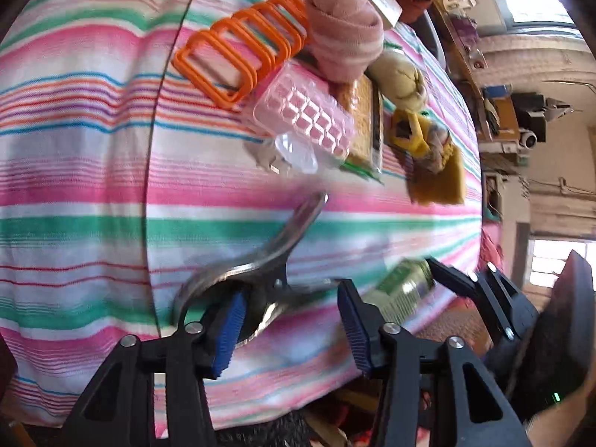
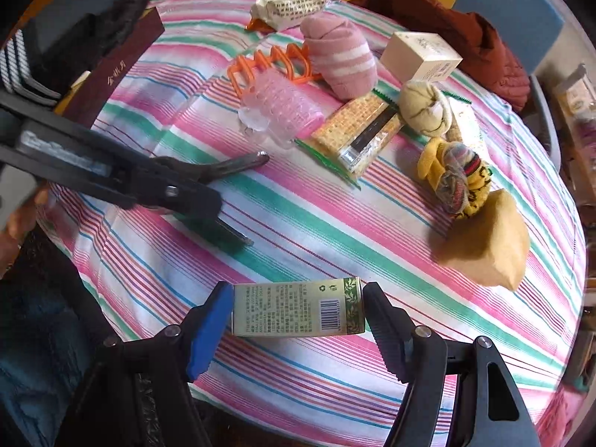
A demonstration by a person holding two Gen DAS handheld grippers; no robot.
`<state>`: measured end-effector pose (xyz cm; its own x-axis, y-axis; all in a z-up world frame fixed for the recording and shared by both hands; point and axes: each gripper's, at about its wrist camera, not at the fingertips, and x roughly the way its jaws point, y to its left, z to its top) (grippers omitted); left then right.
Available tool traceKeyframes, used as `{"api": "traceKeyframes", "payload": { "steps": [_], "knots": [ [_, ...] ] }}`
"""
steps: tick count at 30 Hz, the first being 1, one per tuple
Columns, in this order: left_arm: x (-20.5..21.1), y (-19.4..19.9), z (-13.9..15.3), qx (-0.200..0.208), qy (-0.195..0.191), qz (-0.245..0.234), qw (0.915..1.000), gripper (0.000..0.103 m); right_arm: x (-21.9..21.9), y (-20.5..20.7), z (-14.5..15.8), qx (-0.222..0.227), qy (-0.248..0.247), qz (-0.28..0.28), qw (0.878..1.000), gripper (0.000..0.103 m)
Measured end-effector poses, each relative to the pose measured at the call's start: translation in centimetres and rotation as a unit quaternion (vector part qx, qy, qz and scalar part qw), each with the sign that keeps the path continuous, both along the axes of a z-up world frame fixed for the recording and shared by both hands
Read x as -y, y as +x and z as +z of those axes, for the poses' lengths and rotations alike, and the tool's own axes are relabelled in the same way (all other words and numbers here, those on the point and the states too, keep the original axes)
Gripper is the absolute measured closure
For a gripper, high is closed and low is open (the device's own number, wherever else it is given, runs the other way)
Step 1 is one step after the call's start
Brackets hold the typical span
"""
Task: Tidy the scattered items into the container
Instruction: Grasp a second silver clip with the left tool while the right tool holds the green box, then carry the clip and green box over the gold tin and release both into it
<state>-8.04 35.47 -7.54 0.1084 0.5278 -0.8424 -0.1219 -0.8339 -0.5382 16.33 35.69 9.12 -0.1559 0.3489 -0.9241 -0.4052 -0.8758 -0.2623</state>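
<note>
Right gripper (image 2: 298, 311): it is closed on the green box (image 2: 298, 310). One pad presses each short end, so the box sits sideways between the fingers and cannot slip out.
Green box: it is held just above the striped cloth (image 2: 298, 223) on the counter, at the near edge. I think it is being carried off to the container.
Left gripper (image 1: 294, 320): its fingers stand partly open. The metal tongs (image 1: 260, 260) lie between the pads and touch the left pad (image 1: 232, 329). The picture is blurry here, so I cannot tell if the tongs are gripped or only resting there.
Metal tongs: in the right view their dark tip (image 2: 257, 158) sticks out past the left gripper, low over the cloth.
Things left on the cloth: the pink sock roll (image 2: 337, 61), orange clips (image 2: 268, 65), pink roller (image 2: 283, 106), cracker pack (image 2: 357, 132), cream sock ball (image 2: 424, 108), yellow sock bundle (image 2: 456, 178) and brown pouch (image 2: 488, 242) lie in a bunch at the far side. They are well apart from both grippers.
Container: I cannot say for sure which thing it is. A dark red box (image 2: 111, 70) sits at the left edge of the counter, so that may be it.
Still to do: most things are not put away yet.
</note>
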Motion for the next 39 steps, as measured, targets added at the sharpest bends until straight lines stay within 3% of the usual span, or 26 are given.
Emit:
{"api": "traceKeyframes", "payload": {
  "steps": [2,7,8,11,13,15,19,23,28,34,39],
  "knots": [
    [0.0,-0.2,0.2,-0.021,-0.006,-0.009,0.9997,0.074,1.5,-1.5,0.0,-0.008,0.000,0.006,1.000,0.031],
    [0.7,-0.4,0.7,-0.065,-0.011,-0.037,0.9971,0.081,1.7,-3.1,-1.0,-0.025,-0.003,0.017,1.000,0.032],
    [1.0,-0.3,0.7,-0.073,-0.011,-0.045,0.9962,0.082,0.6,-4.9,-2.4,-0.029,-0.004,0.017,0.999,0.032],
    [1.6,-0.1,0.7,-0.093,-0.015,-0.069,0.9932,0.082,-1.0,-5.9,-4.2,-0.036,-0.001,0.017,0.999,0.032],
    [1.6,-0.3,0.3,-0.068,0.008,-0.078,0.9946,0.084,-0.7,-6.2,-4.4,-0.037,-0.001,0.012,0.999,0.032],
    [1.9,-0.6,-0.1,-0.051,0.005,-0.057,0.9971,0.076,0.2,-6.0,-4.3,-0.037,-0.003,0.017,0.999,0.032],
    [1.0,-1.2,0.0,-0.053,-0.015,-0.040,0.9977,0.076,-3.0,-8.3,-6.5,-0.036,-0.004,0.029,0.999,0.032],
    [-0.8,-0.6,0.3,-0.100,-0.051,-0.069,0.9913,0.080,-3.0,-8.2,-6.4,-0.050,-0.003,0.032,0.998,0.032],
    [-0.7,0.3,0.9,-0.138,-0.047,-0.105,0.9837,0.086,-3.6,-7.3,-5.7,-0.096,-0.016,0.028,0.995,0.032],
    [3.2,1.8,2.1,-0.173,-0.017,-0.100,0.9797,0.086,-4.1,-5.5,-4.7,-0.175,-0.046,0.005,0.983,0.032],
    [7.6,2.6,4.6,-0.216,0.004,-0.080,0.9730,0.086,-2.9,-5.6,-4.0,-0.207,-0.061,0.018,0.976,0.032]
  ]
}}
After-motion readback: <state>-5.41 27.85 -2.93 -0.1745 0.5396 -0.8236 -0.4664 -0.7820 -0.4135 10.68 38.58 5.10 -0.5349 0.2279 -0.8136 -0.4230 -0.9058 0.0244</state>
